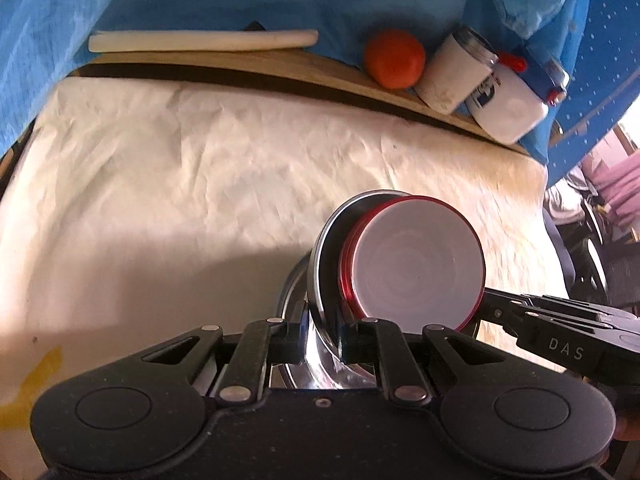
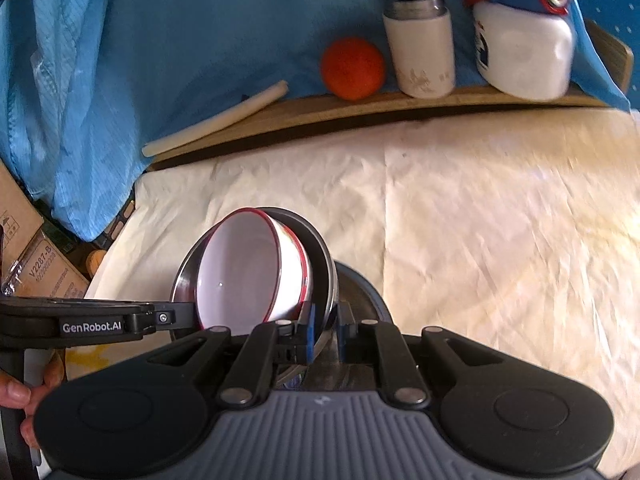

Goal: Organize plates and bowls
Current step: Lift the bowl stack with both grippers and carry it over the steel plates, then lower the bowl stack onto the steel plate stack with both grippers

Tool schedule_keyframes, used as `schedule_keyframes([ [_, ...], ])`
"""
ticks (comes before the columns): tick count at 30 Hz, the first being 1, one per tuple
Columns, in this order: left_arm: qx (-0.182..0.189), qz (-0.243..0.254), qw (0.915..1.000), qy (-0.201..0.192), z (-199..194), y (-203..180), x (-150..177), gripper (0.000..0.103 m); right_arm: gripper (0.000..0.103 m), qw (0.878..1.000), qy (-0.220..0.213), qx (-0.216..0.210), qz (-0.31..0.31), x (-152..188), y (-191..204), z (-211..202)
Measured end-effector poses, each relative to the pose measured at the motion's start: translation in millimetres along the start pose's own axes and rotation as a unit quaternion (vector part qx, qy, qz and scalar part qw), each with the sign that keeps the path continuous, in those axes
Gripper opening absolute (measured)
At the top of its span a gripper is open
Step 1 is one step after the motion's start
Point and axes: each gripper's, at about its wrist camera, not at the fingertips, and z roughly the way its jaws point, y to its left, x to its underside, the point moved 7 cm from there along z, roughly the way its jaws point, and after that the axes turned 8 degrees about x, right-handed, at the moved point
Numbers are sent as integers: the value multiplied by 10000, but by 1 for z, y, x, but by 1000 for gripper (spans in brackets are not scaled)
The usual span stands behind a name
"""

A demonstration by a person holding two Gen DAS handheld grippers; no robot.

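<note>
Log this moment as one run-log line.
left gripper: shut on steel bowl rim | right gripper: shut on opposite rim | red-rimmed white bowl: nested inside | stack: tilted over white cloth

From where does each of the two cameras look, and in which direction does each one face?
Left wrist: sits on the left hand-held gripper, looks forward and down over the white cloth; its jaws clamp the steel bowl rim; the right hand-held gripper enters from the right.
Right wrist: sits on the right hand-held gripper, clamped on the opposite rim; the left hand-held gripper and a hand show at left.
Shared: steel bowl holding the red-rimmed white bowl, orange ball, white tumbler.
</note>
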Motion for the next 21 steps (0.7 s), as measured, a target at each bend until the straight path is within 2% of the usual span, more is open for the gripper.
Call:
schedule_keyframes([
  [12, -7, 131, 9985, 529, 6, -4, 24, 14, 12, 9991, 382, 95, 180, 24, -4, -6],
  [21, -25, 136, 9977, 658, 11, -4, 26, 15, 12, 9981, 516, 89, 336, 29, -8, -1],
])
